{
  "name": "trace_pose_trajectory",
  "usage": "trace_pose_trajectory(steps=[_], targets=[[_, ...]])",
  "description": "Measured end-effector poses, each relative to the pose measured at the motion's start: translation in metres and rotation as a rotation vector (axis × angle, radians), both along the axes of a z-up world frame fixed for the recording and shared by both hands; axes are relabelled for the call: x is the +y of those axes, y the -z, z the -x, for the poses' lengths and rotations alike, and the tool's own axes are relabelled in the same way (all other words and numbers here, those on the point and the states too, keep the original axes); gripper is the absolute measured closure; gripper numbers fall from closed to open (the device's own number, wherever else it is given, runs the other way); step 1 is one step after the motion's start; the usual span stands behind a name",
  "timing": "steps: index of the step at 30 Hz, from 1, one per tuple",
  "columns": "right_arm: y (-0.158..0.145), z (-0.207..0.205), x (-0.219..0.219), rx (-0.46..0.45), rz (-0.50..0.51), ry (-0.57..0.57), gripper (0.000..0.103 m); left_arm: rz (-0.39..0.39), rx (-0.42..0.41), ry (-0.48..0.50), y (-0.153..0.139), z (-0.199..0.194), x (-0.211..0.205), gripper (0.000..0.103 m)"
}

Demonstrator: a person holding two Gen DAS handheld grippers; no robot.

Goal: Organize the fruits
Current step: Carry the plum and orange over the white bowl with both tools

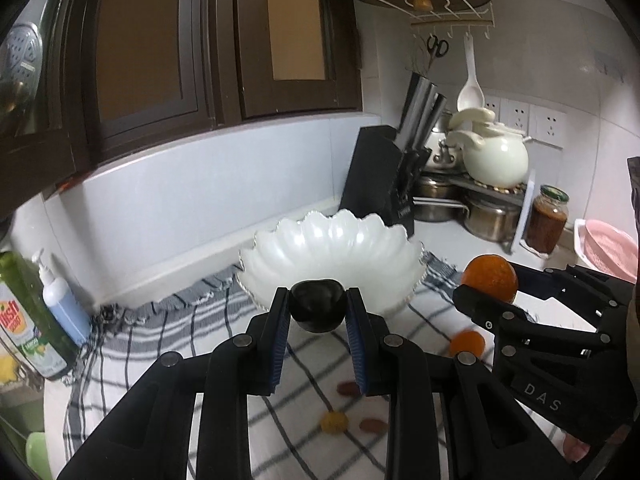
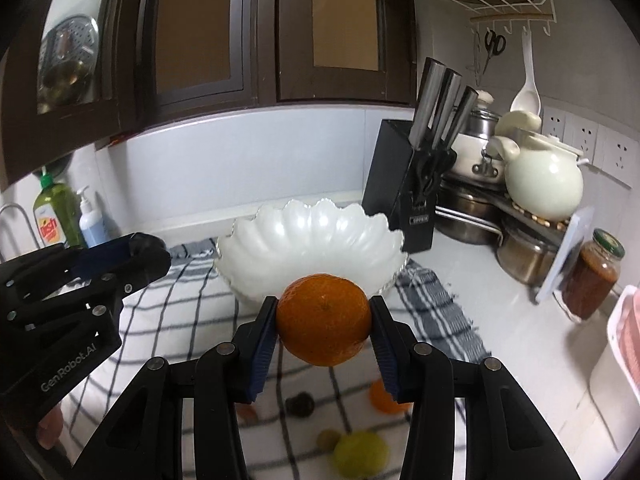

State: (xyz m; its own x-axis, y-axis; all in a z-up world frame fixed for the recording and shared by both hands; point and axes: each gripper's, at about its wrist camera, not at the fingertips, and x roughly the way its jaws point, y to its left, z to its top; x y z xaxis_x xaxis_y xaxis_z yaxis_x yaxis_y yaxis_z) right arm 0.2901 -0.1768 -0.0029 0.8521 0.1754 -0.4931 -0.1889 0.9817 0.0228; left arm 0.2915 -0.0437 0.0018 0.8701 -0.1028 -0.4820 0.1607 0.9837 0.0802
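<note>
The left gripper (image 1: 318, 304) is clenched on a dark plum (image 1: 318, 305); the right gripper (image 2: 324, 316) grasps an orange (image 2: 323, 319). Both fruits hang in the air just near of the white scalloped bowl (image 2: 304, 240). Below, on the checked cloth (image 2: 192, 320), lie a smaller orange (image 2: 382, 396) and a lime (image 2: 360, 454).

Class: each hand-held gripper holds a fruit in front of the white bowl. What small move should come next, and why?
Probably carry both fruits forward over the white bowl. The left hand-held gripper grips a dark plum and the right hand-held gripper grips an orange, both short of its near rim.
</note>
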Motion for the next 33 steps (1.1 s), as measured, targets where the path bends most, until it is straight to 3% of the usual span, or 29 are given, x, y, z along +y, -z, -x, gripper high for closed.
trace_pose_trajectory(steps=[14,26,33], targets=[[-0.014,-0.082,0.005,-0.010,0.032,0.020,0.057,-0.042,-0.012,-0.021,-0.007,-0.077,0.002,0.075],[0.005,-0.170,0.012,0.106,0.065,0.000,0.057,-0.028,0.112,-0.049,0.014,-0.158,0.009,0.075],[0.026,-0.214,0.014,0.185,0.073,-0.006,0.057,-0.061,0.183,-0.039,0.032,-0.200,0.003,0.075]])
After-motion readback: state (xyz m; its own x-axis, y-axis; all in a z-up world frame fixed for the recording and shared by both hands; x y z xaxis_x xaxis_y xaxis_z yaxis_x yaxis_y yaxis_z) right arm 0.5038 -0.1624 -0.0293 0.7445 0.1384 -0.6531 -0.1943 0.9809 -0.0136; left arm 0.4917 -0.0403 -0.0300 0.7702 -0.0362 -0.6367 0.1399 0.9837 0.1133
